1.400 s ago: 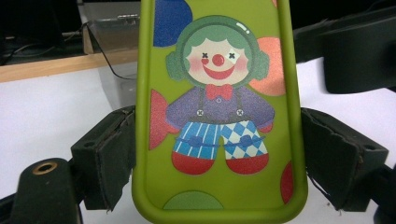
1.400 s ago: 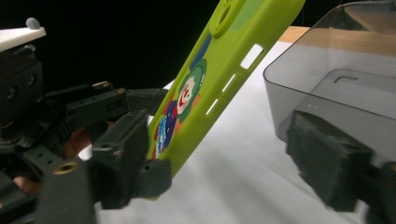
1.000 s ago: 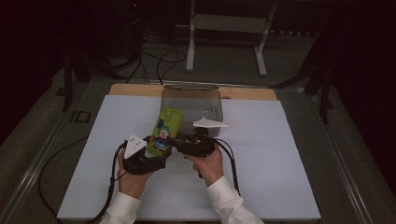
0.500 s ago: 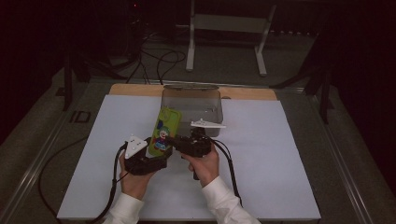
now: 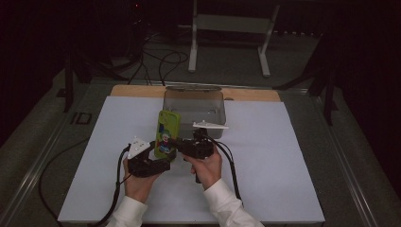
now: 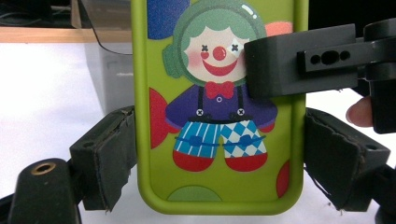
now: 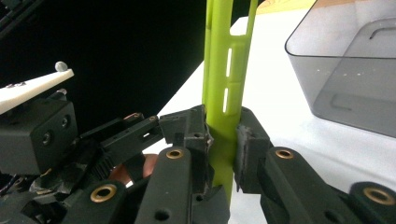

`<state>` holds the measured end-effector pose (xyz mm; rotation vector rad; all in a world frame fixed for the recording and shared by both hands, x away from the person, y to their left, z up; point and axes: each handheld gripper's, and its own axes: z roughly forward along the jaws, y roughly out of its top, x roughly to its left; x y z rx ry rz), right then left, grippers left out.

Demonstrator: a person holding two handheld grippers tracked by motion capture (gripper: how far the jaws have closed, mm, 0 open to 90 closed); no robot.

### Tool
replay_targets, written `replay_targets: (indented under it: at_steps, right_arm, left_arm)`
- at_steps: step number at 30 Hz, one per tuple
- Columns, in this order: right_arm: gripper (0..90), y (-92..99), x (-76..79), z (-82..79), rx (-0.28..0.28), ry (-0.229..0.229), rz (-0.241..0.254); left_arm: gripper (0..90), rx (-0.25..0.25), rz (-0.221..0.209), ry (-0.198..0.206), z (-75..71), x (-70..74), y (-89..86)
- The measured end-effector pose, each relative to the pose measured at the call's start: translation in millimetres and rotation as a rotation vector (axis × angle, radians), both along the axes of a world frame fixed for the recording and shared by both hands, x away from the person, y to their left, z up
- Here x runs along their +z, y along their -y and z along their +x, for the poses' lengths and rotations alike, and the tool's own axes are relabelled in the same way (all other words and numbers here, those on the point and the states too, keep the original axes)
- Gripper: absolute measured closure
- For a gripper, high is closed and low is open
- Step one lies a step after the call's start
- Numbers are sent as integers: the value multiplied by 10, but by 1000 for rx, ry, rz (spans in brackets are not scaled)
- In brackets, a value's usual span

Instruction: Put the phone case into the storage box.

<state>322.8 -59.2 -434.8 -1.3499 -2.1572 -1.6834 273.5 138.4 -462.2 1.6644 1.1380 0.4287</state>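
Right gripper (image 7: 223, 135): jaws just closed, pinching phone case (image 7: 224, 93) by its faces at one long edge | left gripper (image 6: 219, 158): clamped across case width | case long axis runs away toward grey bin (image 5: 194, 106), above white mat (image 5: 283, 165).

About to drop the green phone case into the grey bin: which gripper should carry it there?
Probably right. The right gripper pinches the phone case by its thin edge and sits nearer the grey bin. The left gripper spans its width from the far side.
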Motion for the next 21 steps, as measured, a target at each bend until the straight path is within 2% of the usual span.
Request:
replay_targets:
  at_steps: [8,12,16,21]
  right_arm:
    - [784,-3,33,1,1,20,-14]
    - [784,15,50,7,-2,25,-15]
    - [784,34,57,13,-2,31,-26]
    - [784,54,66,15,-15,37,-32]
  left_arm:
    - [119,-2,49,22,-7,15,19]
    - [81,-3,57,20,-3,17,20]
    - [6,-10,59,5,14,14,3]
    - [1,-5,59,27,0,37,-25]
